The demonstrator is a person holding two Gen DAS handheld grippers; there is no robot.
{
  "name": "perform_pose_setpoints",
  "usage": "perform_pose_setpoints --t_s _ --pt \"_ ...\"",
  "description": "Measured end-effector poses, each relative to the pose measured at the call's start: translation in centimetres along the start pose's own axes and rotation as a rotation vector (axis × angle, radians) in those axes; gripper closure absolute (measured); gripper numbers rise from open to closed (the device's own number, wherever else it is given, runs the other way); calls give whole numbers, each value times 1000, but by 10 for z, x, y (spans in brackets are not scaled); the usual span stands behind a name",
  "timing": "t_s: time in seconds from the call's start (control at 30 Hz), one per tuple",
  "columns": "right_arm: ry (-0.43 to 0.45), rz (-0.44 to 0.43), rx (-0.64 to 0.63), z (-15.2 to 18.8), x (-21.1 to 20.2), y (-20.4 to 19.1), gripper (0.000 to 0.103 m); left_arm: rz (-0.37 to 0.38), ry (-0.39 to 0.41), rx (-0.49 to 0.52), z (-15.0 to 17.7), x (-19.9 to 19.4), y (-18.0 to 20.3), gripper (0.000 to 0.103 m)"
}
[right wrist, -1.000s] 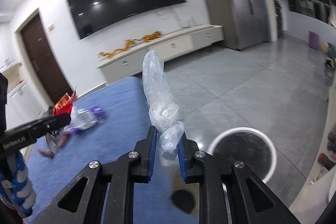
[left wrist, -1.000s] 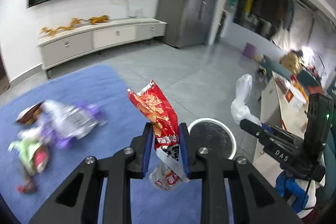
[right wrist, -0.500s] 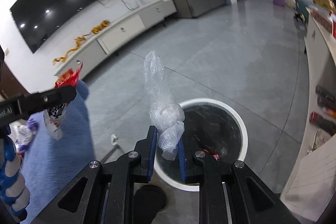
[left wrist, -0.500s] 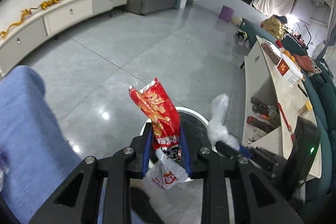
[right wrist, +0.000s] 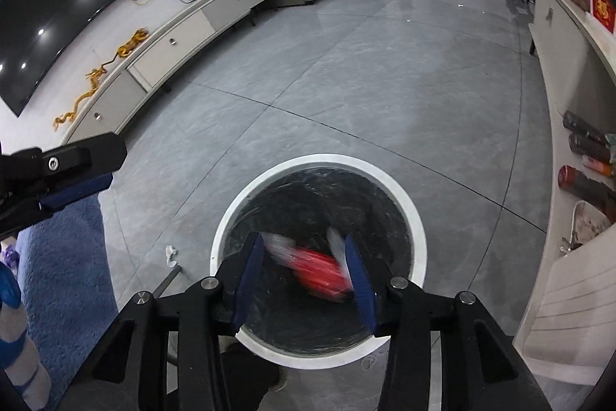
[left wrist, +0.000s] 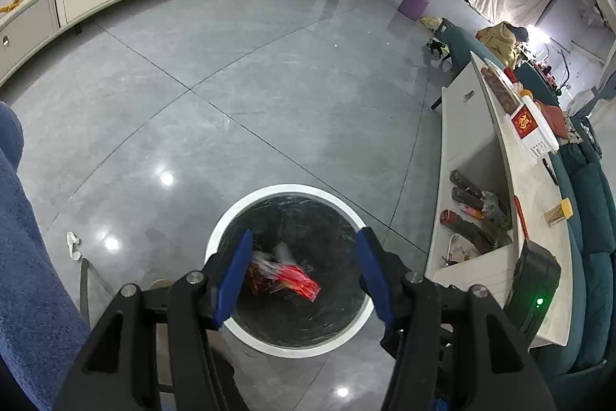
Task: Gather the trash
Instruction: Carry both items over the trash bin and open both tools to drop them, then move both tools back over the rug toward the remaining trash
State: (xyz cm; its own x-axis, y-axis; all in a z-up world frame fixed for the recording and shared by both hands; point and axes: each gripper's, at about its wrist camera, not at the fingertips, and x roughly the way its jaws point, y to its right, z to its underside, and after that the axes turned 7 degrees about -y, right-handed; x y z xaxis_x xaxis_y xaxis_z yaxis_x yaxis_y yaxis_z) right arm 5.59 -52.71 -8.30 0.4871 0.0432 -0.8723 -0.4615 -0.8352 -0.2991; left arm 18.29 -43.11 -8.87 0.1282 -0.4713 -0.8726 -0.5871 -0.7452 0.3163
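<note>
A round white-rimmed trash bin (left wrist: 231,218) with a black liner stands on the grey floor; it also shows in the right wrist view (right wrist: 417,218). My left gripper (left wrist: 304,274) is open and empty right above the bin. The red snack wrapper (left wrist: 296,282) lies inside the bin. My right gripper (right wrist: 306,274) is open and empty above the bin too. The red wrapper (right wrist: 319,272) and the clear plastic bag (right wrist: 335,241) appear blurred inside the bin. The left gripper's finger (right wrist: 73,191) shows at the left edge of the right wrist view.
A blue rug (left wrist: 27,276) lies left of the bin, also in the right wrist view (right wrist: 61,268). A small white scrap (left wrist: 72,244) lies on the floor by the rug. A white table (left wrist: 500,180) with bottles and boxes stands to the right.
Both grippers moved from over the rug to above the bin and opened. The red wrapper and the clear plastic bag dropped into the bin.
</note>
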Motion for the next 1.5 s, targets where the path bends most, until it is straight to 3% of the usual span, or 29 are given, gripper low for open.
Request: perform_pose_setpoints --t_s 0.17,0.33,0.6,0.83,1.03,1.27,1.5 --pt "30 16 15 0 -19 2 61 22 55 0 8 -18 4 49" --pt "92 23 6 1 -49 -1 61 63 186 -45 23 -62 4 49" --pt "210 22 -76 7 -112 -44 61 67 248 -65 52 -127 0 49" --pt "314 -19 -189 18 -165 -103 61 7 352 -99 89 -191 -22 49" --pt "379 -66 -281 30 -199 -152 61 -93 482 -144 126 -259 -50 49" --pt "413 -94 -380 47 -223 -203 60 -187 567 -198 169 -313 -84 49" --pt "428 -116 -478 66 -235 -253 60 -233 623 -262 216 -351 -126 49"
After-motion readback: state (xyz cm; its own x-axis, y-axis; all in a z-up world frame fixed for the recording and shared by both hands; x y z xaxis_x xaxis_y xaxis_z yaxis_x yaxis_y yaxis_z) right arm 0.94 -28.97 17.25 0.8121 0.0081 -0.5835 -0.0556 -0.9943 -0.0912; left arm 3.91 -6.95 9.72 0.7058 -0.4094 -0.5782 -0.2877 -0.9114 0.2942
